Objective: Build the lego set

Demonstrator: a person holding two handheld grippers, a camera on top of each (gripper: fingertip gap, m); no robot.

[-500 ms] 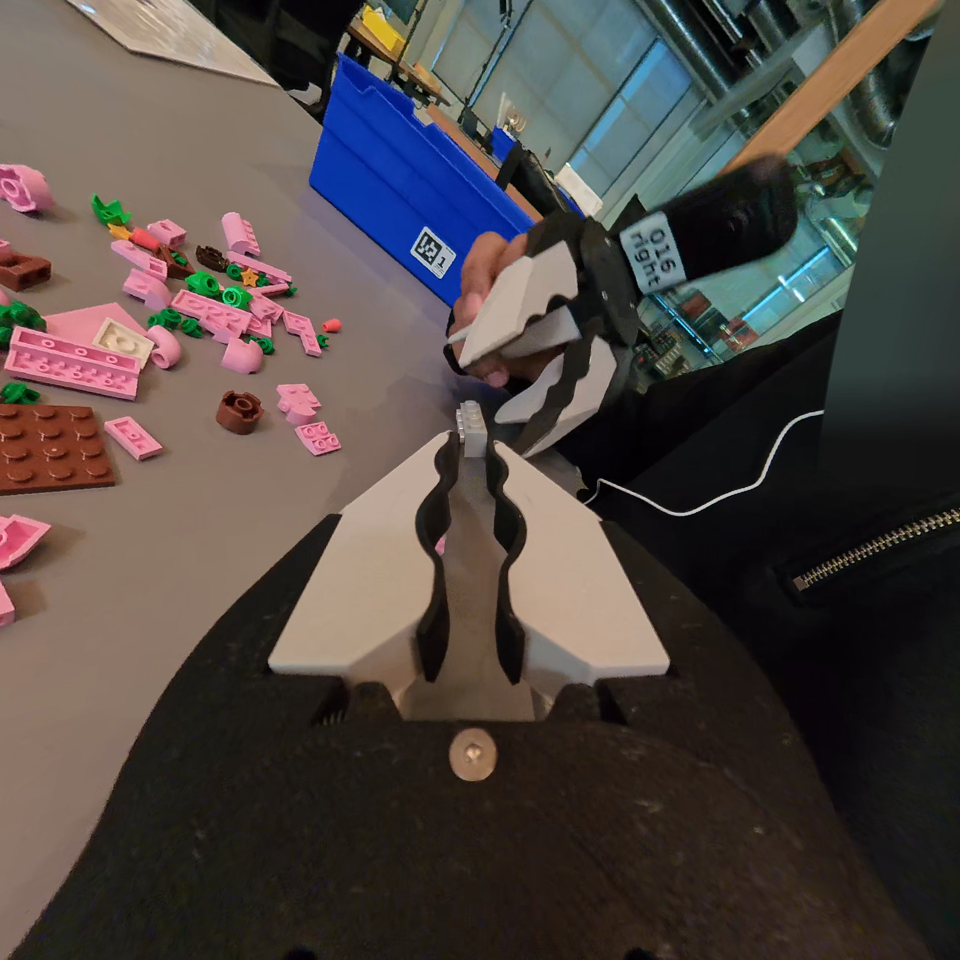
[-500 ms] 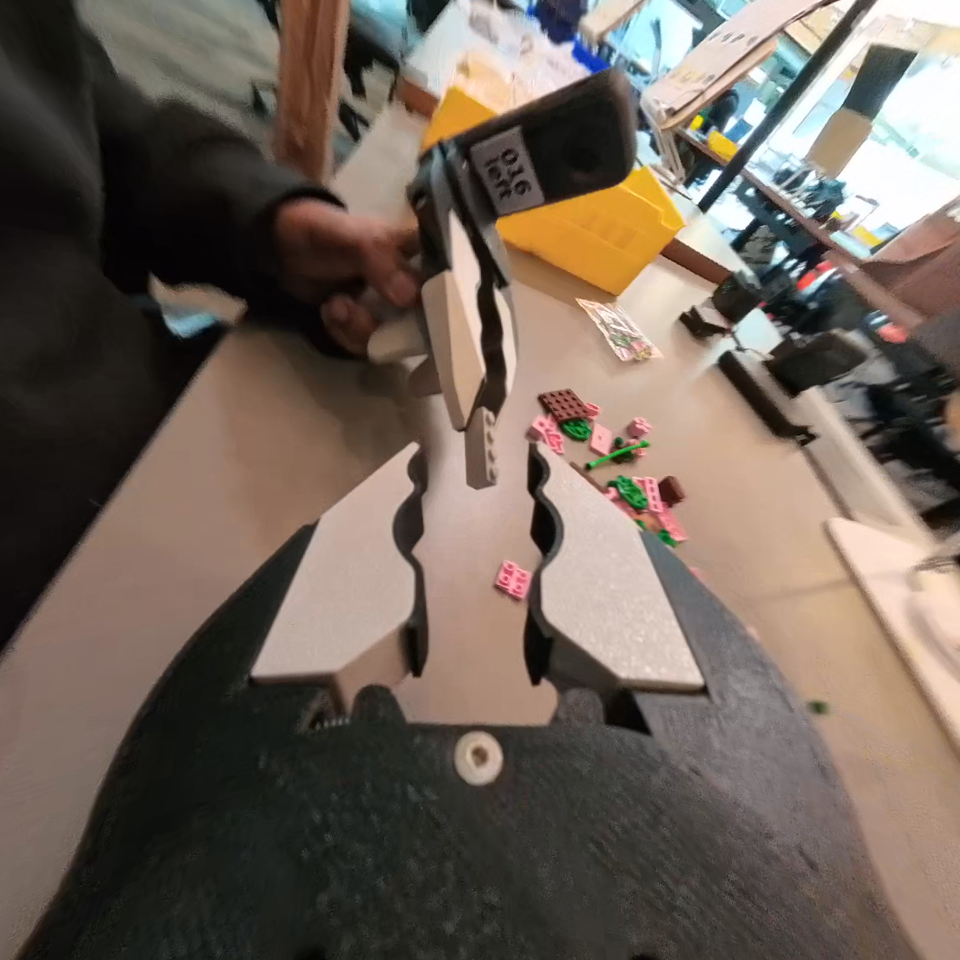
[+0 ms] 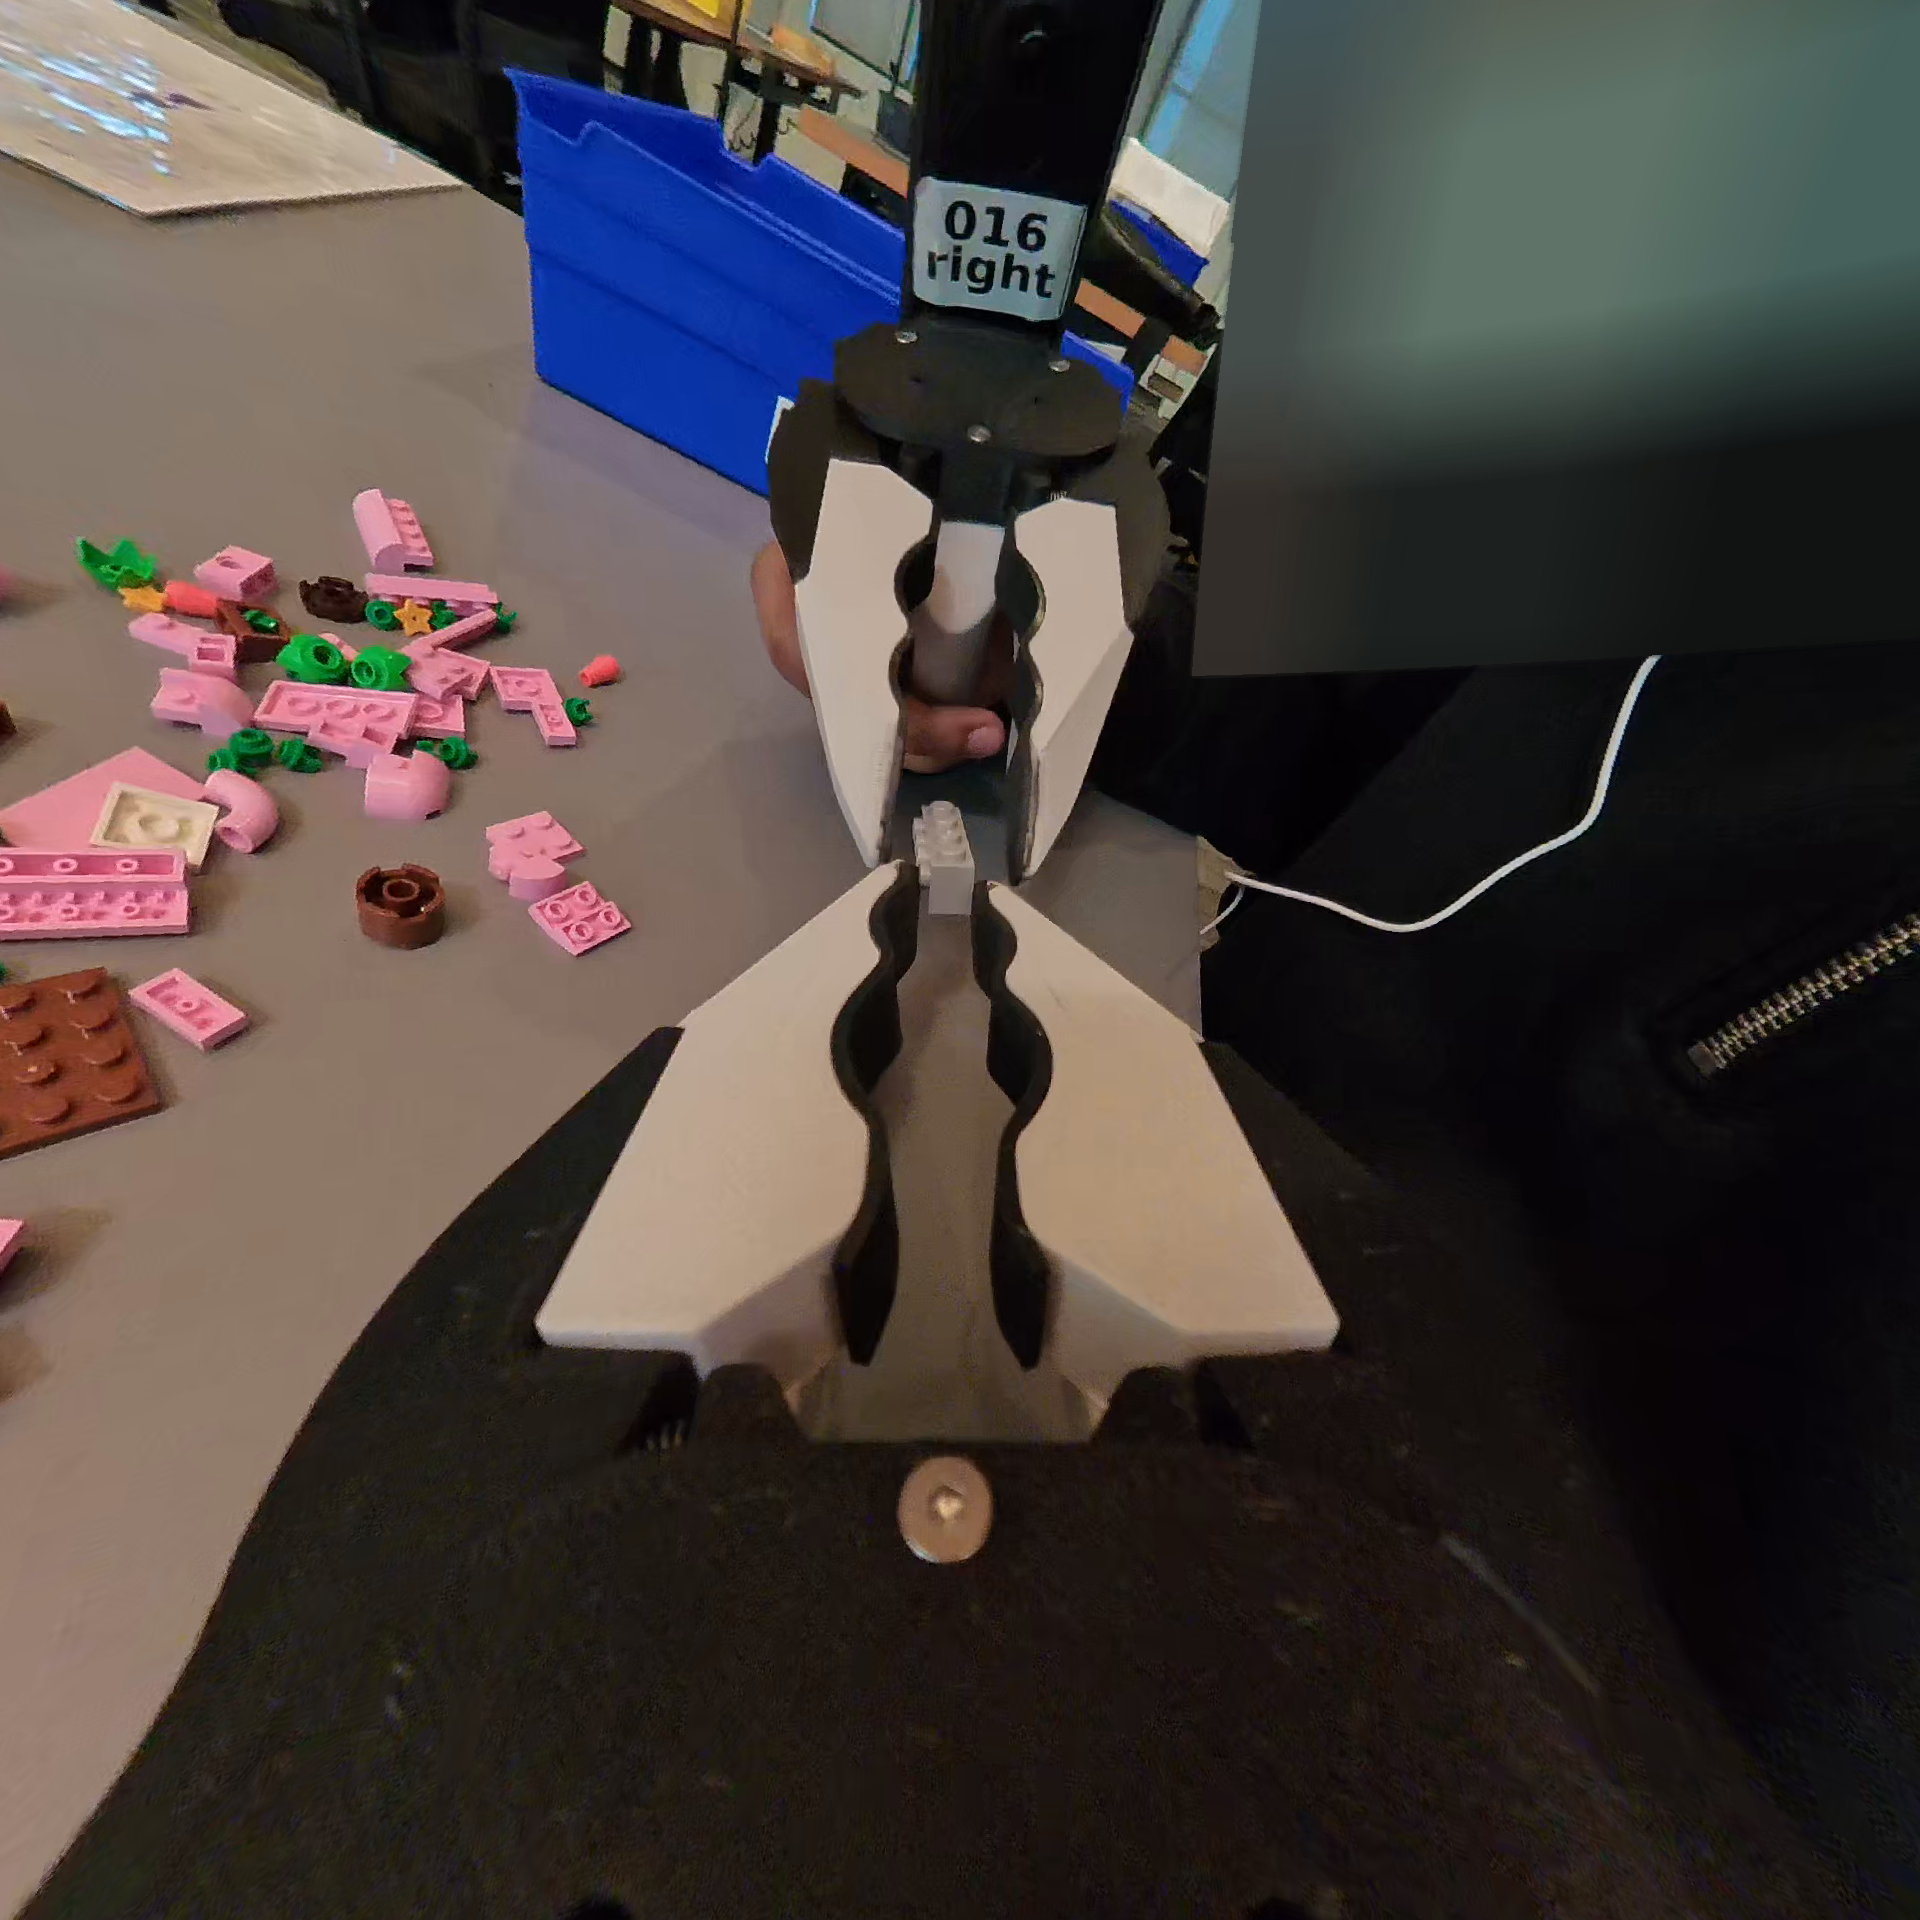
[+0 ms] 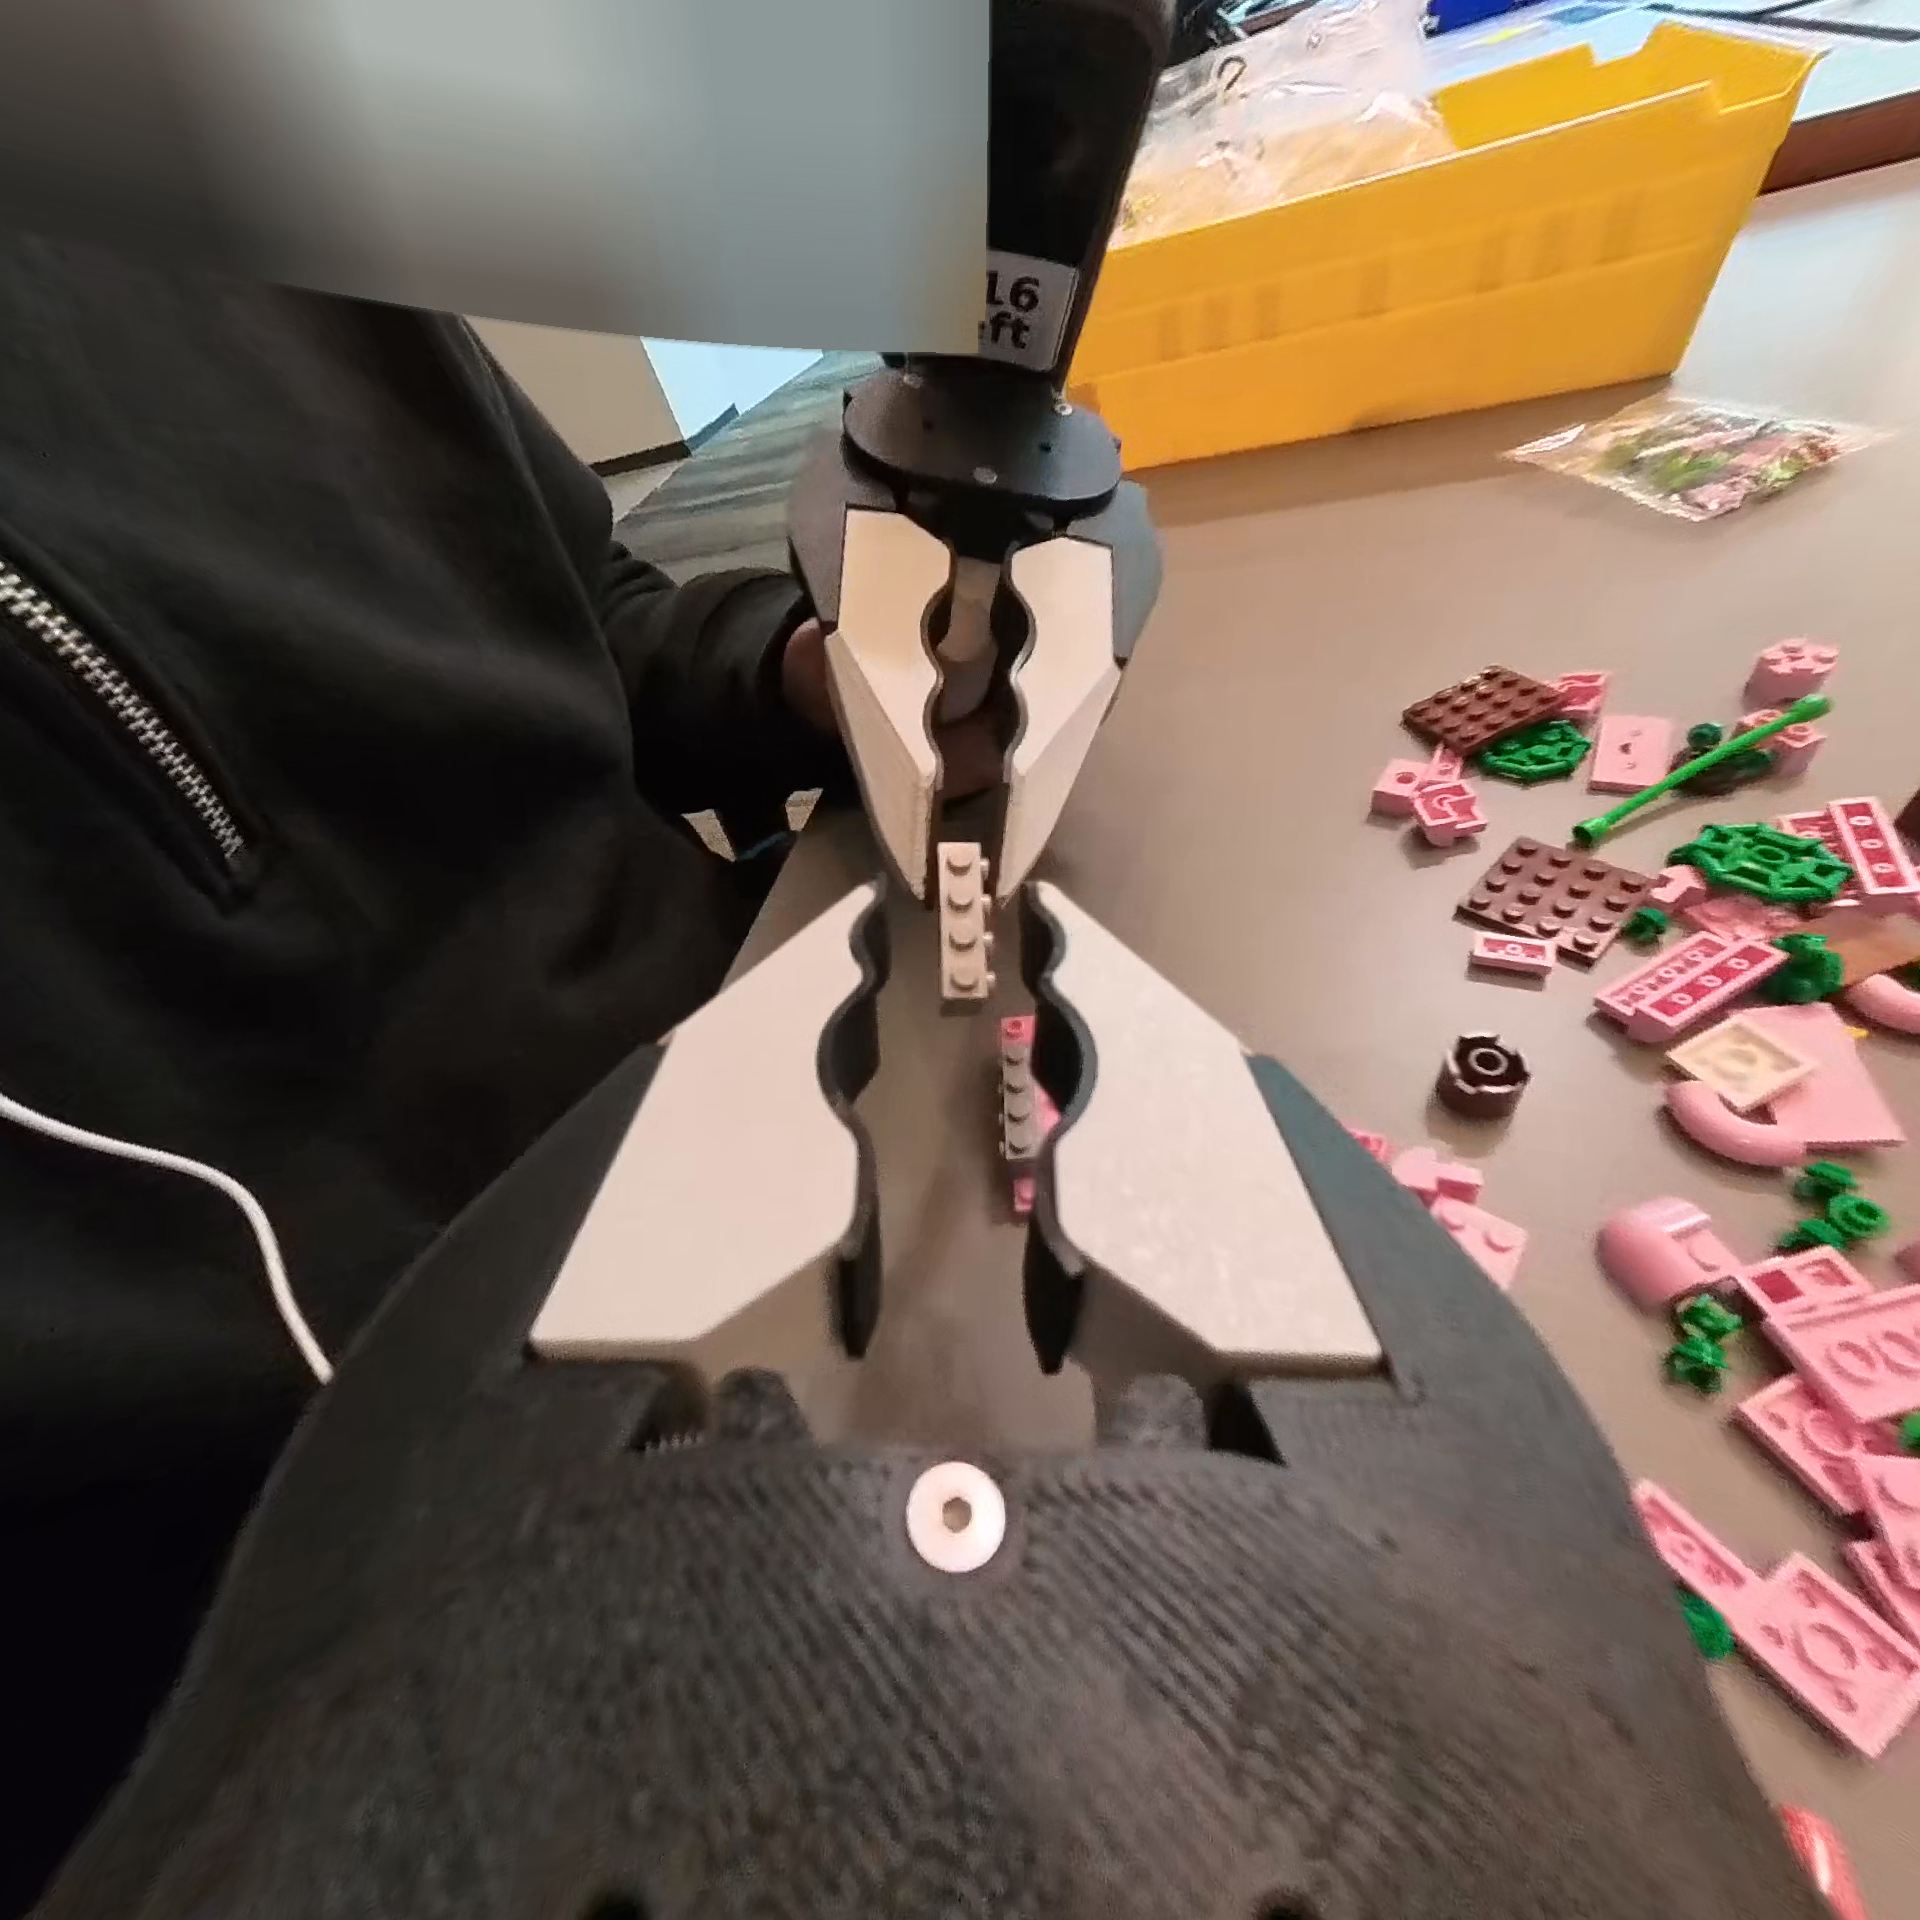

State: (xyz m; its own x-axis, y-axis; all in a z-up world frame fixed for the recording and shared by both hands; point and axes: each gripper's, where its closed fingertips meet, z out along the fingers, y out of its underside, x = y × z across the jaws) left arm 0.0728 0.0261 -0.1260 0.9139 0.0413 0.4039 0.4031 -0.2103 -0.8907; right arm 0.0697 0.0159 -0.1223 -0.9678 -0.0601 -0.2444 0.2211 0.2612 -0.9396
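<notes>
My left claw (image 3: 948, 896) pinches one end of a grey studded brick (image 3: 943, 860), lifted clear of the bench (image 3: 312, 1195) so its free end is offered tip to tip; my right claw (image 4: 954, 912) stands spread around that brick (image 4: 962, 923), not yet clamping, apparently to take or align it; a second studded strip (image 4: 1018, 1114) lies against its right finger; loose pink pieces (image 3: 343, 717) wait on the bench; each claw bears a white printed sticker (image 3: 992, 252).
</notes>
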